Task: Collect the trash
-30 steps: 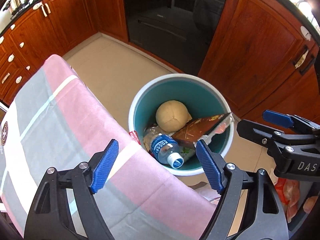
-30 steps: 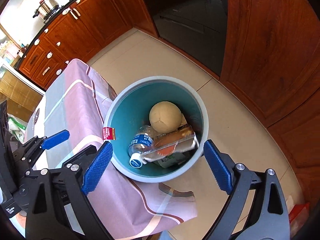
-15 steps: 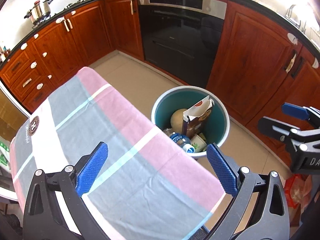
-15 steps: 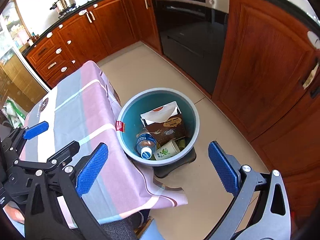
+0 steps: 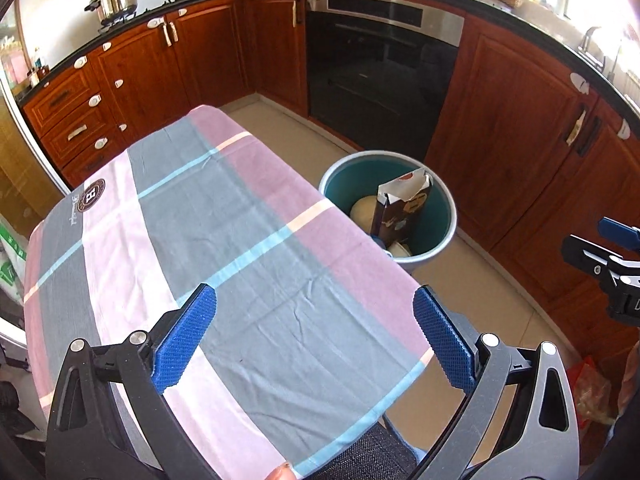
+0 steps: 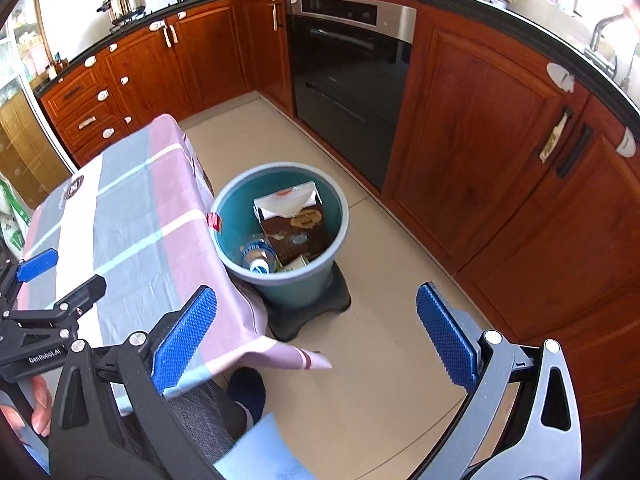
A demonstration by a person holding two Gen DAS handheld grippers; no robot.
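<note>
— Trash first: where does it sit?
— In the teal bin [image 6: 280, 280] on the floor beside the desk [image 5: 240, 280]: a brown carton [image 6: 292, 224] upright, a plastic bottle [image 6: 258, 256] and a paper cup [image 6: 296, 265] next to it.
— And the left hand-held gripper [image 5: 314, 336]?
— Released above the checked cloth, nothing between its jaws, which have just been opening.
— The right hand-held gripper [image 6: 316, 334]?
— Released too, just widened, empty, over the floor near the bin.

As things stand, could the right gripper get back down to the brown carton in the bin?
Probably yes. The right gripper is open and empty, and the carton stands upright in the uncovered bin, its top exposed. Only the tablecloth edge hangs near the rim.
</note>
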